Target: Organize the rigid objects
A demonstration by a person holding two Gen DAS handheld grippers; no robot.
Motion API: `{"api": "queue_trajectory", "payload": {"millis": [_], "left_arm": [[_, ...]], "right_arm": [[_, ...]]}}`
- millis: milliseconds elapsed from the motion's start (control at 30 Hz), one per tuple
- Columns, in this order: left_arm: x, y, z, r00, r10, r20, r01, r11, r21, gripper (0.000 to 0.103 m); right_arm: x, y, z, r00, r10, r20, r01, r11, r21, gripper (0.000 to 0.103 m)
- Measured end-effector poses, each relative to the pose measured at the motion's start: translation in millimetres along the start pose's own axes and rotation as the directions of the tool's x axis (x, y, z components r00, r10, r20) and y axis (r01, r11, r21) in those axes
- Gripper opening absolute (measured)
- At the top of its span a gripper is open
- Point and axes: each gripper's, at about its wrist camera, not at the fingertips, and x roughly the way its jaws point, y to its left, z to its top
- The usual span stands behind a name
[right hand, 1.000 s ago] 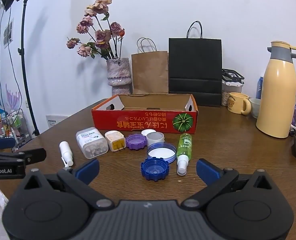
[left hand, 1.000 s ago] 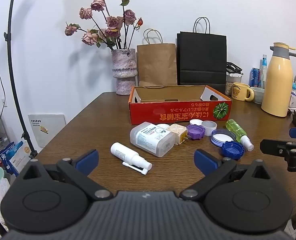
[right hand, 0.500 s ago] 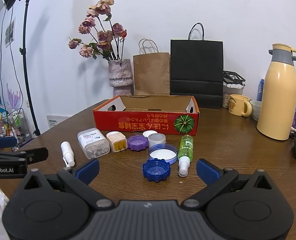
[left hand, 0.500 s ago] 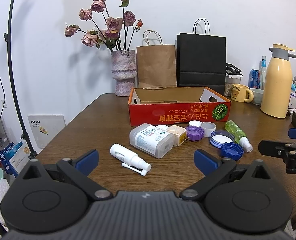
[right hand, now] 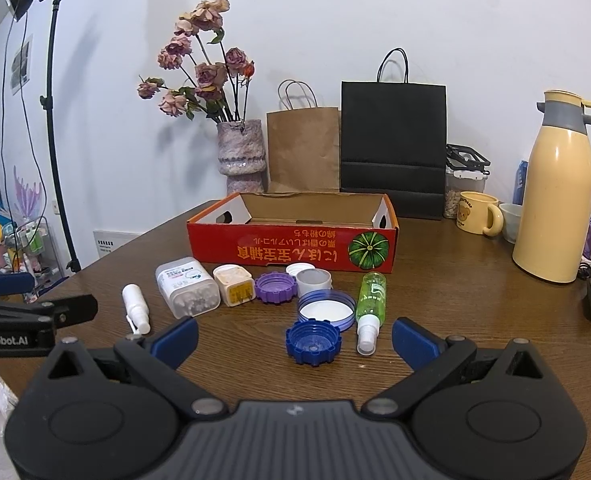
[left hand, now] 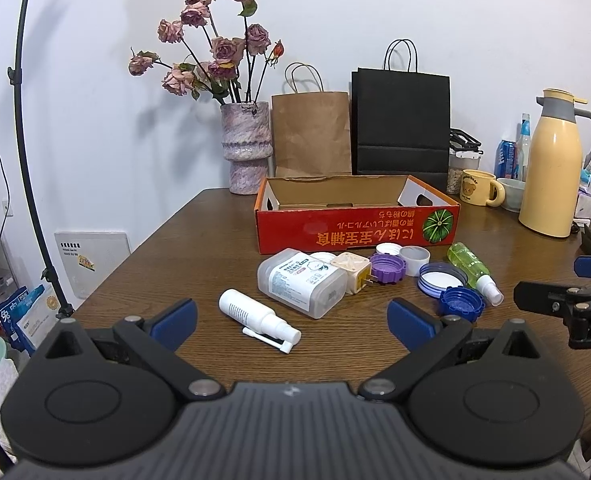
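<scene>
**Both grippers wide, nothing held**

I hold the left gripper (left hand: pixel 291 314) and right gripper (right hand: pixel 294 334) released above the table's (left hand: pixel 199 248) near edge. Bottles and caps lie mid-table, touching the red box's (left hand: pixel 357 232) front; white spray bottle (left hand: pixel 255 314) nearest.

The left tongs (left hand: pixel 291 316) are spread wide with nothing between them. The right tongs (right hand: pixel 294 334) are spread the same, level alongside.

- A spray bottle (left hand: pixel 251 316) lies nearest ahead of the left gripper (left hand: pixel 291 322).
- A pill container (left hand: pixel 301 282) lies just beyond it, with a plug adapter (left hand: pixel 353 272) touching its right side.
- A large screw cap (right hand: pixel 313 342) lies directly ahead of the right gripper (right hand: pixel 295 342), a mist bottle (right hand: pixel 370 306) just right of it.
- The cardboard box (right hand: pixel 291 246) stands behind them all.
</scene>
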Motion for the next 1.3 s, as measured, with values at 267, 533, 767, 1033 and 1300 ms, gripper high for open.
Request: {"api": "queue_trajectory", "payload": {"millis": [267, 533, 767, 1033, 1300], "left_arm": [[-0.1, 0.0, 0.0, 1.000, -0.001, 0.001, 0.001, 1.000, 0.000, 0.103], [-2.0, 0.2, 1.3, 1.000, -0.003, 0.004, 0.003, 1.000, 0.001, 0.103], [-2.2, 0.2, 1.6, 1.000, -0.004, 0.006, 0.004, 1.000, 0.001, 0.103], [-2.9, 0.2, 2.9, 1.000, -0.005, 0.009, 0.005, 1.000, 0.002, 0.103], [-3.1, 0.7, 3.4, 1.000, -0.004, 0.007, 0.004, 1.000, 0.001, 0.103]], "right_arm": [[-4.6, 3.4, 3.4, 1.000, 0.001, 0.005, -0.001, 1.000, -0.006, 0.103], [-5.8, 2.9, 4.9, 1.000, 0.002, 0.009, -0.002, 1.000, -0.007, 0.103], [-6.5, 3.5, 6.0, 1.000, 0.001, 0.012, -0.001, 1.000, -0.009, 0.103], [-7.0, 5.5, 5.3, 1.000, 0.005, 0.019, -0.005, 1.000, -0.018, 0.103], [-6.6, 6.3, 4.1, 1.000, 0.005, 0.018, -0.005, 1.000, -0.020, 0.103]]}}
